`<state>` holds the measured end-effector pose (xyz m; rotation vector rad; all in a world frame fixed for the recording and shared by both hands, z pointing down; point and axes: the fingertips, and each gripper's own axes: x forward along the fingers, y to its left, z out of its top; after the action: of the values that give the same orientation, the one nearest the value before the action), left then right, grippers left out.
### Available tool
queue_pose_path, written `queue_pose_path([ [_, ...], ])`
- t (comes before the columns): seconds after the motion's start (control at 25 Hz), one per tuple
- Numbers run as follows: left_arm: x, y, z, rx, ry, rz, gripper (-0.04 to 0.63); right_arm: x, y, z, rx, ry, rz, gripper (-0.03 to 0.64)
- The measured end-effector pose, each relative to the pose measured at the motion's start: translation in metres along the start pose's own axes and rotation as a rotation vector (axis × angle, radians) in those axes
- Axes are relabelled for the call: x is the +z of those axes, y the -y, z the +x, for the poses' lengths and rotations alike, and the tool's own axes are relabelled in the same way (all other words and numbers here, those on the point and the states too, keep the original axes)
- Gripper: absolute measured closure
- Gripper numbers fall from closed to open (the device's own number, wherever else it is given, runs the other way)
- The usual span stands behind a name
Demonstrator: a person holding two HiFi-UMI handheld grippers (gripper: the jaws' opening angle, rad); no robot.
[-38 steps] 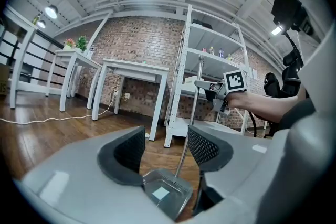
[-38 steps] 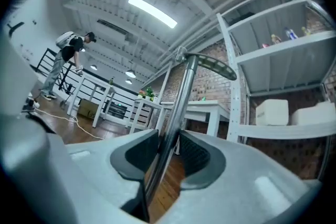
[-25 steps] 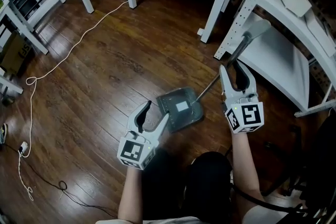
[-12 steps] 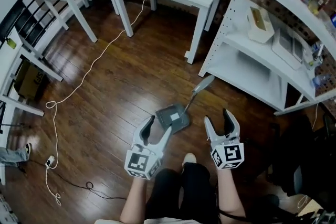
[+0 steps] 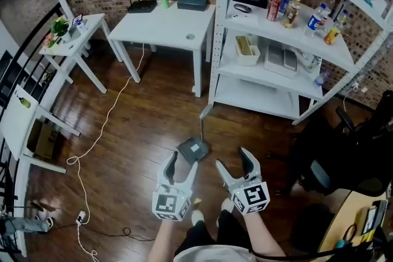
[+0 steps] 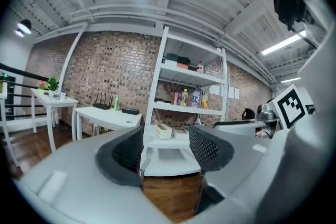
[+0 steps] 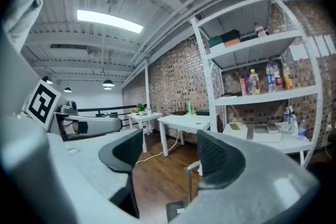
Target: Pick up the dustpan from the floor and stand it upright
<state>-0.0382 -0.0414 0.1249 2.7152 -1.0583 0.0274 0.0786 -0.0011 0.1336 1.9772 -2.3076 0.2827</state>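
Observation:
The grey dustpan [image 5: 193,148] stands on the wood floor with its thin handle [image 5: 203,119] pointing up beside the shelf post. My right gripper [image 5: 234,161] hovers well above the floor, to the right of the pan. Its jaws are opening and nothing is between them. The right gripper view shows those wide jaws [image 7: 169,157], with the dustpan [image 7: 177,212] and its handle far below. My left gripper [image 5: 183,164] is open and empty too, floating on the near side of the pan. The left gripper view looks between its jaws [image 6: 168,149] at the shelves.
A white shelf rack [image 5: 279,73] holding bottles and boxes stands just beyond the dustpan. A white desk [image 5: 164,24] and a side table [image 5: 70,37] line the brick wall. A white cable [image 5: 101,129] trails across the floor at left. A black chair [image 5: 344,159] sits at right.
The right gripper let go of the dustpan handle and opened. Both grippers rose away from the floor. The dustpan stays standing with its handle up.

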Motion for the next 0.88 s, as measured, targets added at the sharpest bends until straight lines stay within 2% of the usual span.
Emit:
queue_pose_path([
  [0.08, 0.028, 0.016, -0.012, 0.01, 0.034, 0.018, 0.31, 0.019, -0.013, -0.015, 0.034, 0.002, 0.005, 0.316],
  [0.16, 0.05, 0.028, -0.019, 0.03, 0.066, 0.041, 0.312, 0.038, -0.013, -0.026, 0.028, 0.021, -0.03, 0.316],
  [0.32, 0.078, 0.061, -0.026, 0.072, 0.123, 0.077, 0.32, 0.07, 0.017, -0.047, -0.014, 0.083, -0.062, 0.316],
  [0.48, 0.074, 0.085, -0.032, 0.092, 0.149, 0.076, 0.322, 0.084, 0.028, -0.063, -0.036, 0.114, -0.064, 0.318],
  [0.68, 0.08, 0.115, -0.031, 0.057, 0.155, 0.114, 0.324, 0.097, 0.029, -0.081, -0.029, 0.146, -0.112, 0.318],
  [0.88, 0.093, 0.111, -0.049, 0.085, 0.174, 0.115, 0.324, 0.103, 0.018, -0.101, -0.044, 0.143, -0.123, 0.318],
])
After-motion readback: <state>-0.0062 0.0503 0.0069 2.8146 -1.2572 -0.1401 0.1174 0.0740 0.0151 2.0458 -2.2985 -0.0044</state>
